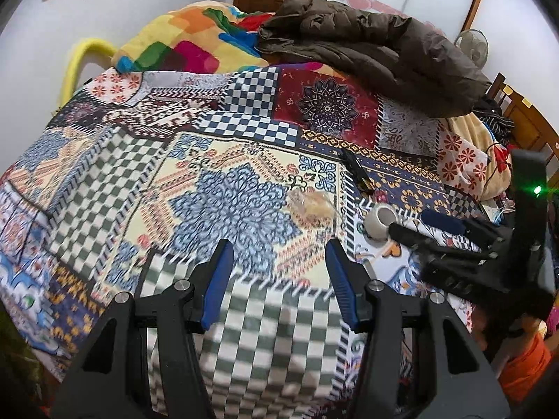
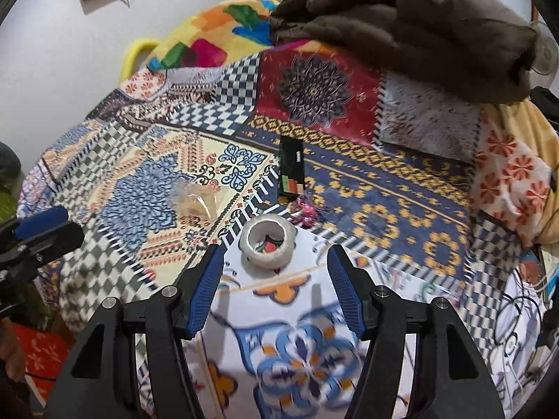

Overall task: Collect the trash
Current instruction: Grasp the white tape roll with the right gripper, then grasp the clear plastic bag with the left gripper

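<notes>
Both views evenly lit, soft indoor light, no hard shadows; strong fisheye bend w/ dark vignette at corners. Motion blur smears the patchwork bedspread (image 1: 244, 331) near the lens in both, esp. lower half of right wrist view. Green LED glare on right gripper (image 1: 408, 225) body.

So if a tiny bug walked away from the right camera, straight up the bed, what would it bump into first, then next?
Tape roll → shiny pink wrapper → black box → brown coat.
</notes>
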Motion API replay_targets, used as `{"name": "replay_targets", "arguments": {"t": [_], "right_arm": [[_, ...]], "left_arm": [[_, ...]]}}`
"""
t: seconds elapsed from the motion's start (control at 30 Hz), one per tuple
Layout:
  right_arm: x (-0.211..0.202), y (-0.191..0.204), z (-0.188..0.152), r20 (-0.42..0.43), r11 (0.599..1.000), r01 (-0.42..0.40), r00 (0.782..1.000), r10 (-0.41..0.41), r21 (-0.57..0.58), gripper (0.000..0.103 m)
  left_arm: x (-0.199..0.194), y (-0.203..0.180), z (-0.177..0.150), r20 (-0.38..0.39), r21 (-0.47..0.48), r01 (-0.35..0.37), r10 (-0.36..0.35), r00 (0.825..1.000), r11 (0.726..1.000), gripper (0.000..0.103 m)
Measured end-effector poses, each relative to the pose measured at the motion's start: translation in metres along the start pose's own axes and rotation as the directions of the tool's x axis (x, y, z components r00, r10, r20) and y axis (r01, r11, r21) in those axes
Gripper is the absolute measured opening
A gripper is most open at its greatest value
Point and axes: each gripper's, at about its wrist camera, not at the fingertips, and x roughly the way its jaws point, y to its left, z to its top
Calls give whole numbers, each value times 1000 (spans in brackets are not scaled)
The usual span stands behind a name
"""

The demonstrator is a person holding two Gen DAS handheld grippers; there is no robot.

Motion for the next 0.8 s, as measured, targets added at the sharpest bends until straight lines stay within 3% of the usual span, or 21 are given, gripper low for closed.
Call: {"name": "replay_targets", "arguments": {"t": [0.13,0.23,0.3,0.57,0.63,0.73,0.8], "right_arm": [[14,0,0,19,999,43,999,-43,6,56],[19,-2,-2,16,1000,23,1000,-23,10,40],[23,-1,-3,9,1000,14,1000,-14,2,35],[9,-14,-7,44,999,0,999,-2,48,34],[4,-16,-8,56,999,15,998,-18,48,34],[-3,-21,-10,60,999,21,998,-24,50,34],[-7,-22,-12,62,999,26,998,-29,45,34]], "left_arm": [[27,-4,10,-16,14,18,-18,1000,1000,54],[47,-9,15,-29,28,32,-31,999,999,54],[59,-12,18,-41,32,38,-36,999,999,54],[99,-9,28,-89,-47,98,-102,991,994,54],[103,-11,28,-84,-55,104,-108,991,993,50],[105,-16,29,-86,-39,114,-117,989,993,26],[106,-19,28,-93,-38,101,-104,990,994,16]]}}
